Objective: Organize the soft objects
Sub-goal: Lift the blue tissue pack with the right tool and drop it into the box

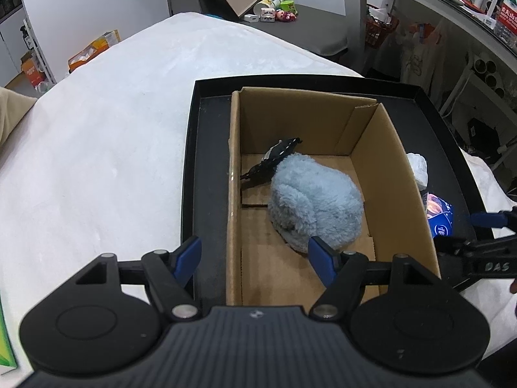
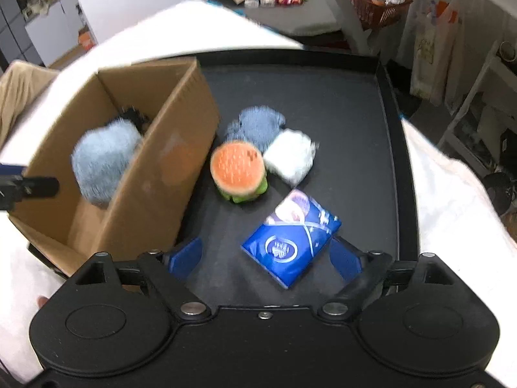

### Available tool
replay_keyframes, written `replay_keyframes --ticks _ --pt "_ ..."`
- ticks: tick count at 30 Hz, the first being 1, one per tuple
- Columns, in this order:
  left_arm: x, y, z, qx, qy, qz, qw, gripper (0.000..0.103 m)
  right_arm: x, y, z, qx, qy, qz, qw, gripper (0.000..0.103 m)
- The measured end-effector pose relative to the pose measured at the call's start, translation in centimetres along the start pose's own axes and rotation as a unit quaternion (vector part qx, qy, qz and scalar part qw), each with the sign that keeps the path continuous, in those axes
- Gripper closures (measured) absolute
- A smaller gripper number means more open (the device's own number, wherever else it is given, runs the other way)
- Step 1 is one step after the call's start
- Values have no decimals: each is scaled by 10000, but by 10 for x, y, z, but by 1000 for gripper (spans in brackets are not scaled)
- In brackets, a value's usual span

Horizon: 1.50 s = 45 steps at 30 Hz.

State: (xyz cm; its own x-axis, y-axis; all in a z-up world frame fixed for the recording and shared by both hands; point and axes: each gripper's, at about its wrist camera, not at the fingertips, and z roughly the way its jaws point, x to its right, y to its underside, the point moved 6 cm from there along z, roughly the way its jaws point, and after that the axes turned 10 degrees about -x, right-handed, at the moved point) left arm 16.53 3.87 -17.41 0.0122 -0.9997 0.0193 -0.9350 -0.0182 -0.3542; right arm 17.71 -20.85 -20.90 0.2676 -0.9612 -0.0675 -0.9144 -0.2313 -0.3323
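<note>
White fleece bedding (image 1: 113, 123) carries a black tray (image 1: 206, 174), and on its left part stands my cardboard box (image 1: 391, 181). Inside the box I see a fluffy light-blue plush (image 1: 315, 200) lying on the floor, a black item (image 1: 274, 158) touching its far-left side. My left gripper (image 1: 255, 258) hovers at the near wall, fingers spread, holding nothing. Right of the box on the tray sit a burger plush (image 2: 237, 169), a grey-blue fuzzy piece (image 2: 255, 126), a white bundle (image 2: 289, 156) and a blue tissue pack (image 2: 292, 242). My right gripper (image 2: 266, 257) is spread wide around the pack's near end.
</note>
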Motion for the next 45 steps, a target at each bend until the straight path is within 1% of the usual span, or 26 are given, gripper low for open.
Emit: replay_keyframes --ticks 3,5,6,10,14,16,18,19,20,22,24,29,37,42,45 --pt "-2 1 1 1 42 -30 10000 32 0 4 13 -117 119 -27 9999 16" --pt "-2 0 1 16 67 -19 10000 32 0 5 20 -147 324 -63 9993 12" --pt "-2 0 1 29 88 -13 10000 32 2 4 23 -179 361 -11 9992 12" --pt "0 0 1 60 155 23 9999 32 7 0 27 -206 138 403 9989 11" --pt "-2 1 2 50 184 -2 9998 32 14 -5 33 -218 306 672 9970 12" --pt "-3 1 3 50 190 -17 9998 32 18 -6 37 -244 354 831 9956 19" --pt "-3 1 3 59 199 -19 9998 32 20 -6 41 -304 444 923 9943 38" --pt "-3 1 2 63 199 -17 9998 32 20 -6 40 -294 558 884 9941 42" --pt "-3 1 2 65 204 -14 9998 32 20 -6 40 -349 598 874 9938 43" --pt "-2 1 2 75 224 -5 9997 32 21 -5 38 -408 528 955 9932 44" --pt "-2 1 2 80 232 10 9997 32 19 -6 33 -356 572 880 9938 44" --pt "-2 0 2 104 270 4 9996 32 13 -15 13 -119 527 756 9957 44" --pt "-4 0 -4 234 395 8 9989 32 -13 -43 -23 347 394 475 9975 44" --pt "-5 0 -7 349 462 73 9983 32 -27 -56 -38 506 395 299 9975 44" --pt "-7 1 -6 370 569 56 9977 32 -37 -61 -45 575 420 190 9973 44"
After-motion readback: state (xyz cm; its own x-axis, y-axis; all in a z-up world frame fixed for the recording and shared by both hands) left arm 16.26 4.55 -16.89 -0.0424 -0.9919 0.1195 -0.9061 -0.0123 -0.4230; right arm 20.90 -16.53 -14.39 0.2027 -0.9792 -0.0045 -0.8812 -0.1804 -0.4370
